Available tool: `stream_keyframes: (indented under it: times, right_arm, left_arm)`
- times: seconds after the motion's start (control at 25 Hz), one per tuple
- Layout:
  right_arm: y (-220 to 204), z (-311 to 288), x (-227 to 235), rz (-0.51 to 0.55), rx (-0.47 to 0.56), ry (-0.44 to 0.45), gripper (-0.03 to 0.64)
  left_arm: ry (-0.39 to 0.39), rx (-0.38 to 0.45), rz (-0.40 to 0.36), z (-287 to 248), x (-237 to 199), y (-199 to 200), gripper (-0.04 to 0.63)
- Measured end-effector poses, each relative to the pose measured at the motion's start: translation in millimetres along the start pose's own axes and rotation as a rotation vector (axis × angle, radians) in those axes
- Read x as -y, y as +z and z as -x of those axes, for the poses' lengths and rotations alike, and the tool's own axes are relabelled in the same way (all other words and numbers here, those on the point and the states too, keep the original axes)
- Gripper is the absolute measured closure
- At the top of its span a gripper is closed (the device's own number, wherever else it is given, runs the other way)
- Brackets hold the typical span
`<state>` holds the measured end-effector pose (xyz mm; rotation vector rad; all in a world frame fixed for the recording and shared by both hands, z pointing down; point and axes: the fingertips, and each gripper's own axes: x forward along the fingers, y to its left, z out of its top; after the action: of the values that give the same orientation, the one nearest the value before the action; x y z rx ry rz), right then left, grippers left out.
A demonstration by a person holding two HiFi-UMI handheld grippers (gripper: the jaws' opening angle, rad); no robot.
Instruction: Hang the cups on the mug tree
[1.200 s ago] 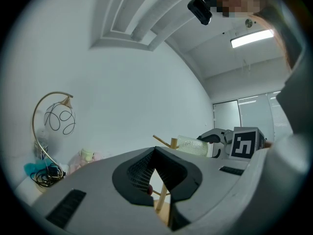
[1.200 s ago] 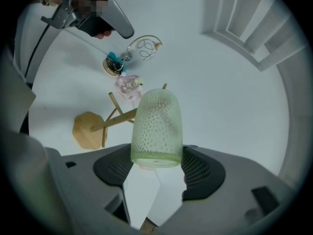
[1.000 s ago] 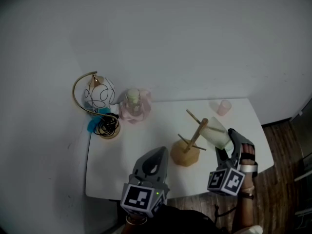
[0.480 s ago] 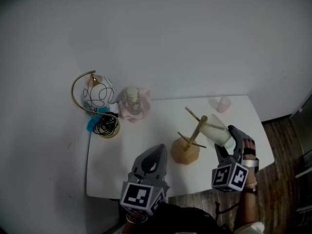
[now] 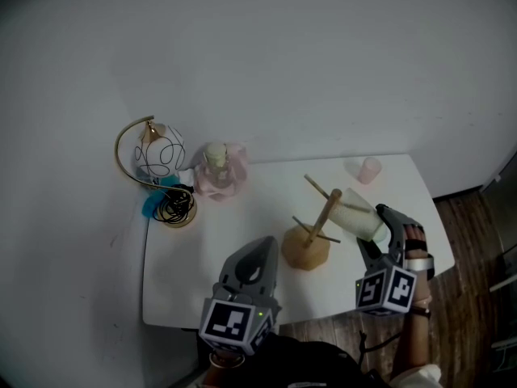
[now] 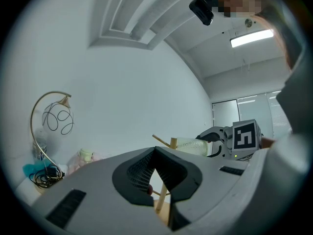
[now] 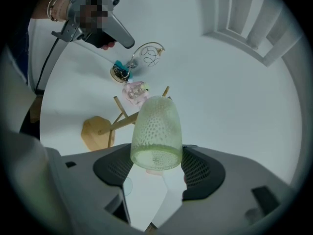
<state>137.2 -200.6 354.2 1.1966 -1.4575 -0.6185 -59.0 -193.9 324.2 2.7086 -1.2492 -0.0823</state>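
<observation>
The wooden mug tree [image 5: 311,233] stands on the white table [image 5: 186,281], right of the middle. My right gripper [image 5: 373,231] is just to its right, shut on a pale green dimpled cup [image 5: 358,217] held tilted, its mouth toward the tree's upper right peg. In the right gripper view the cup [image 7: 156,126] sits base-first between both pads, with the tree [image 7: 105,129] beyond it. A small pink cup [image 5: 369,170] stands at the table's far right corner. My left gripper [image 5: 260,253] hovers at the near edge, shut and holding nothing; the tree's pole [image 6: 160,197] shows past its jaws.
At the far left stand a gold-arc lamp with a glass globe [image 5: 153,156], a blue object with coiled black cable [image 5: 170,207] and a pink ornament with a pale bottle [image 5: 218,172]. A white wall rises behind. Dark wood floor [image 5: 468,241] lies off the table's right edge.
My right gripper has tipped a little with the green cup, staying beside the tree's peg. My left gripper has kept still.
</observation>
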Motion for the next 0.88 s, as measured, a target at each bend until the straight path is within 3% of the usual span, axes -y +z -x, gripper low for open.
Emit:
stream_keyframes:
  times: [0.36, 0.88]
  right_arm:
    - [-6.0, 0.5, 1.1, 0.033, -0.012, 0.020, 0.308]
    - [-1.8, 2.3, -2.5, -0.045, 0.043, 0.045, 0.302]
  left_arm:
    - [-0.004, -0.002, -0.003, -1.6, 4.2, -0.6, 0.595]
    - [0.002, -0.008, -0.008, 0.9, 7.7, -1.2, 0.595]
